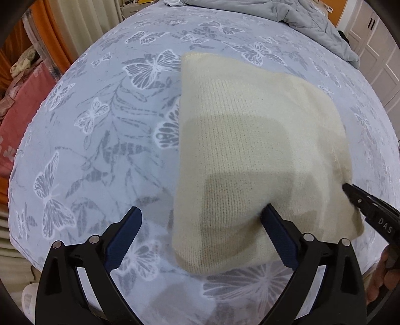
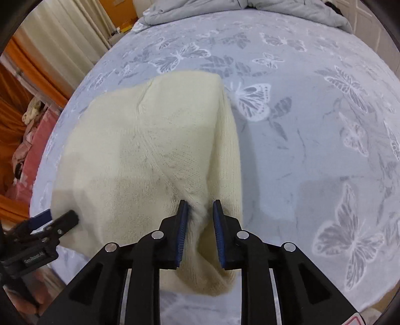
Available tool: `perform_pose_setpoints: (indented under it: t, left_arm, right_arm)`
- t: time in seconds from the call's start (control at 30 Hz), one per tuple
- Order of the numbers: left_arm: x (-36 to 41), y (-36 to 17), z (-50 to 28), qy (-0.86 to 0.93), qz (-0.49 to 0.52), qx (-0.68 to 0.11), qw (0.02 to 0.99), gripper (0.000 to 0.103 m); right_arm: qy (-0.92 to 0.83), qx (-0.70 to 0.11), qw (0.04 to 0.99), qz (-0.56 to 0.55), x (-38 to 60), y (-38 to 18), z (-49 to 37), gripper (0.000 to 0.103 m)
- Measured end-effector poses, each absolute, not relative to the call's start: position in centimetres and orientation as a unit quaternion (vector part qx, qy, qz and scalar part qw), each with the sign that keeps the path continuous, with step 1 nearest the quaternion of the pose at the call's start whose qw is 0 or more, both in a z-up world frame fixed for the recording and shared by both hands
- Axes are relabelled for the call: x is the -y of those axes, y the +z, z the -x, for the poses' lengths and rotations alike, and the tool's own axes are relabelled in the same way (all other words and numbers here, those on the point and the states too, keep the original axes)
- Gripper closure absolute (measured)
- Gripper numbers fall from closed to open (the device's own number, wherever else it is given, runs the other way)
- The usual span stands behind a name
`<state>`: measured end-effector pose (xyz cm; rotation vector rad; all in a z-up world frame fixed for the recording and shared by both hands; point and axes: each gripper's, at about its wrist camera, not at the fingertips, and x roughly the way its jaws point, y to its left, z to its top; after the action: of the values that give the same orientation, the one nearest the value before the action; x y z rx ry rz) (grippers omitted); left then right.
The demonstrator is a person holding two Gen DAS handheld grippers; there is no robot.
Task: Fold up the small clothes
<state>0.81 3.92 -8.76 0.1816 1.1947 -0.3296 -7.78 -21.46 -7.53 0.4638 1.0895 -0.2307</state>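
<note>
We are holding the left gripper (image 1: 201, 213) with its fingers (image 1: 277, 235) spread wide, one over the near part of the cream knit garment (image 1: 250, 140), the other over bare bedsheet (image 1: 82, 155); neither is pressing on the cloth. We are holding the right gripper (image 2: 200, 207) with its fingers (image 2: 183, 220) drawn close about a raised fuzzy ridge of the same garment; the inner faces appear not to be squeezing it, so we judge the pinch slack.

The garment is lying folded and flat near the near edge of the bed, well apart from the rumpled grey duvet (image 1: 287, 15) at the far edge. A diagonal seam is running across its upper layer.

We are judging the step to be the setting-down of a fold. The next move is calling for both grippers to clear the knit without dragging the top layer, then to take a fresh edge for a further fold.
</note>
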Motion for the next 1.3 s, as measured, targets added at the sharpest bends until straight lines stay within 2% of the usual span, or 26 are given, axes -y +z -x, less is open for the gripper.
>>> perform_pose_setpoints:
  t: [0.17, 0.33, 0.47, 0.57, 0.7, 0.77, 0.87, 0.9, 0.97, 1.0, 1.07, 1.1, 1.13, 1.17, 1.2, 1.3]
  left_arm:
    - [-3.8, -8.4, -0.4, -0.148, -0.098, -0.555, 0.813, 0.009]
    - [-3.6, -8.7, 0.0, -0.144, -0.103, -0.557, 0.811, 0.009]
    - [-3.9, -8.0, 0.4, -0.147, -0.112, -0.552, 0.813, 0.010]
    - [-4.9, -7.2, 0.7, -0.158, -0.087, -0.548, 0.817, 0.010]
    - [-5.3, -8.9, 0.9, -0.153, -0.092, -0.563, 0.807, 0.009]
    - [-5.2, -9.6, 0.8, -0.151, -0.091, -0.568, 0.804, 0.009]
    - [-5.9, -8.3, 0.7, -0.164, -0.056, -0.566, 0.806, 0.011]
    - [-6.6, -7.1, 0.5, -0.183, -0.016, -0.554, 0.812, 0.010]
    - [-7.6, -5.8, -0.2, -0.202, 0.041, -0.542, 0.815, 0.009]
    - [-7.8, -5.5, -1.0, -0.202, 0.064, -0.543, 0.813, 0.007]
    - [-7.8, -6.4, -3.6, -0.186, 0.103, -0.565, 0.797, 0.006]
    - [-7.4, -7.3, -4.9, -0.182, 0.110, -0.578, 0.788, 0.007]
    - [-7.1, -8.3, -5.7, -0.173, 0.108, -0.589, 0.782, 0.008]
    - [-6.6, -9.1, -6.4, -0.167, 0.103, -0.599, 0.777, 0.014]
    - [-6.2, -9.5, -6.9, -0.180, 0.109, -0.602, 0.771, 0.033]
    - [-4.5, -7.1, -7.3, -0.215, 0.076, -0.572, 0.788, 0.054]
  right_arm:
    - [-0.103, -0.470, 0.850, -0.213, 20.1, -3.4, 9.5, 0.085]
    - [-0.111, -0.552, 0.804, -0.192, 19.3, -8.9, 9.8, 0.085]
    - [-0.108, -0.504, 0.826, -0.227, 20.3, -6.1, 10.8, 0.082]
    - [-0.116, -0.489, 0.838, -0.210, 20.6, -4.8, 11.1, 0.082]
    - [-0.130, -0.548, 0.800, -0.205, 20.6, -9.8, 10.5, 0.081]
    - [-0.134, -0.546, 0.805, -0.188, 19.7, -9.7, 10.8, 0.081]
    - [-0.117, -0.515, 0.822, -0.211, 20.1, -7.0, 11.0, 0.076]
    - [-0.111, -0.503, 0.829, -0.220, 20.4, -6.2, 10.9, 0.073]
    - [-0.116, -0.484, 0.836, -0.233, 21.5, -5.2, 10.1, 0.053]
    - [-0.125, -0.478, 0.835, -0.242, 22.3, -5.1, 9.3, 0.039]
    - [-0.116, -0.488, 0.824, -0.262, 23.1, -6.3, 7.0, 0.035]
    - [-0.100, -0.503, 0.812, -0.278, 23.3, -7.6, 5.5, 0.038]
    - [-0.086, -0.510, 0.806, -0.287, 23.3, -8.3, 4.8, 0.065]
    - [-0.059, -0.519, 0.799, -0.297, 23.0, -9.0, 3.8, 0.087]
    - [-0.062, -0.514, 0.805, -0.289, 22.6, -8.4, 3.6, 0.089]
    - [-0.046, -0.433, 0.864, -0.252, 21.7, -2.7, 4.5, 0.092]
